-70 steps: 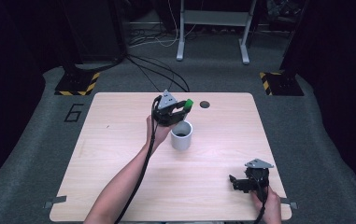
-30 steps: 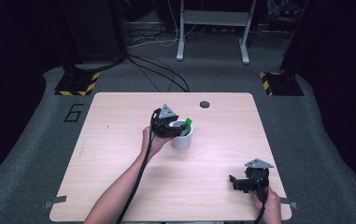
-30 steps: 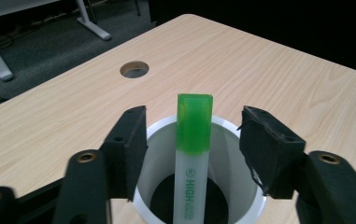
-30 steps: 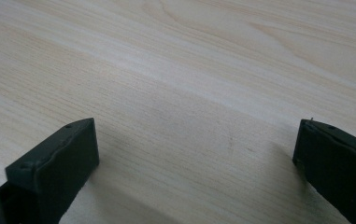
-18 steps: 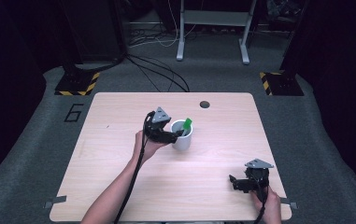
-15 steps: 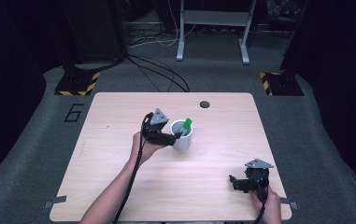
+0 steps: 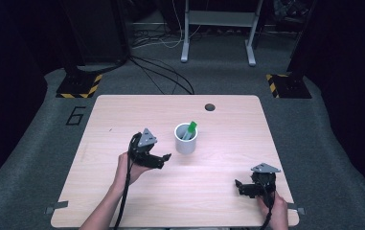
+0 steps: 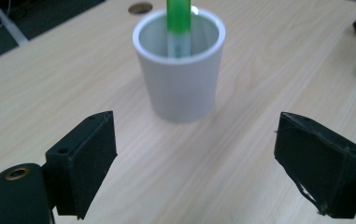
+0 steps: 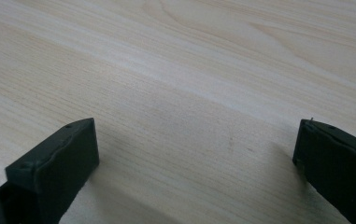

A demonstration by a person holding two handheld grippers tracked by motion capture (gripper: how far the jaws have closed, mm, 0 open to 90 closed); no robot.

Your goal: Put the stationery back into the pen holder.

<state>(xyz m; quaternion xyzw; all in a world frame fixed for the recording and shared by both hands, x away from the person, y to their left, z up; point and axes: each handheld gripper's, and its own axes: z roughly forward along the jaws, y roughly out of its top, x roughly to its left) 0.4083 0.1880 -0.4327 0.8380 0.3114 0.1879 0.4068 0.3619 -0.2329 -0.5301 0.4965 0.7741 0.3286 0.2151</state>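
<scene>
A green marker [image 7: 190, 129] is standing inside a white cup [image 7: 186, 143] near the middle of the wooden desk [image 7: 122, 115], its long axis close to upright but leaning, with the green top end tilting away from the person, toward the far edge of the desk and slightly to the right; its lower end is sitting down inside the cup. In the left gripper view the marker [image 8: 179, 23] is rising out of the cup [image 8: 180, 79] straight ahead. The left gripper [image 7: 163, 158] is sitting just left of the cup, apart from it, its fingers [image 8: 84, 154] having just been opening and now standing wide with nothing between them. The right gripper [image 7: 240, 184] is resting well apart near the desk's right front corner, its fingers [image 9: 59, 163] spread wide over bare wood.
</scene>
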